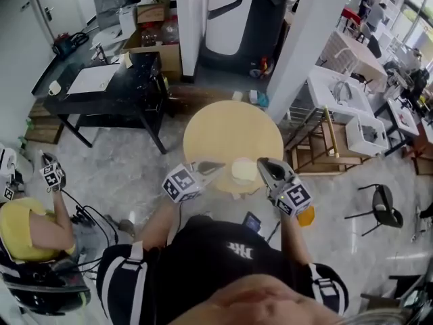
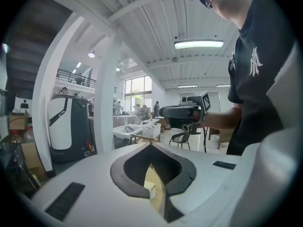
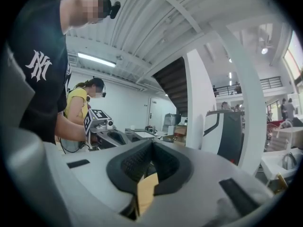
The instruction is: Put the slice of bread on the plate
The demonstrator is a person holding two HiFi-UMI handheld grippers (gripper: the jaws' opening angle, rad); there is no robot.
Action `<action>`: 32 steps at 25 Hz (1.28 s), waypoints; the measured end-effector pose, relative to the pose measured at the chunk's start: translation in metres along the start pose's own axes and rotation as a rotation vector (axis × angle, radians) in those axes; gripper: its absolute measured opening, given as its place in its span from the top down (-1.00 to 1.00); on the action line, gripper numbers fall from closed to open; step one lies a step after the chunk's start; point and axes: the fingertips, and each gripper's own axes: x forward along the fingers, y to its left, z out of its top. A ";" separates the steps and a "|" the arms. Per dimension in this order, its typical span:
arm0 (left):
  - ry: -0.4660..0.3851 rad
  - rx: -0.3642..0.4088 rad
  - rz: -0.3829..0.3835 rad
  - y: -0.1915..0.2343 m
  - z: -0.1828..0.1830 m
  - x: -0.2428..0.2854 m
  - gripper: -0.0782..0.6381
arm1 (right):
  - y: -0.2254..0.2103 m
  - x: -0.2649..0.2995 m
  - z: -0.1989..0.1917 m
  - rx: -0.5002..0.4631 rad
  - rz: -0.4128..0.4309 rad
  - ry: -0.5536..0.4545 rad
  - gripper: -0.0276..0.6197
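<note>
One round table (image 1: pixel 223 124): pale wood, and it carries the plate (image 1: pixel 234 173).
Left gripper (image 1: pixel 213 166): its jaws are pressed together with nothing in them. It hangs over the near edge of the table, just left of the plate.
Plate spot: right at the near edge of the table, between the two grippers.
Slice of bread (image 1: pixel 244 168): the creamy patch on the plate may be it, but it is too small to be sure.
Right gripper (image 1: pixel 264 164): its jaws are closed tight too and hold nothing. It is just right of the plate.
What could go wrong: the plate sits so near the edge that a bump from either gripper could knock it off.
Other worry: closed jaws cannot pick bread up, only shove it.
</note>
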 end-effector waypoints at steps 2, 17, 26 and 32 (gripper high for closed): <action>-0.001 -0.008 0.032 -0.022 -0.001 -0.003 0.75 | 0.013 -0.023 -0.003 0.006 0.010 -0.010 0.90; 0.120 -0.194 -0.008 -0.237 -0.067 -0.003 0.75 | 0.111 -0.185 -0.092 0.199 0.022 0.019 0.91; 0.018 -0.060 -0.077 -0.222 0.007 -0.005 0.75 | 0.126 -0.174 -0.023 0.071 0.060 -0.074 0.91; -0.008 -0.105 -0.071 -0.210 0.002 -0.015 0.75 | 0.144 -0.162 -0.012 -0.018 0.149 -0.047 0.91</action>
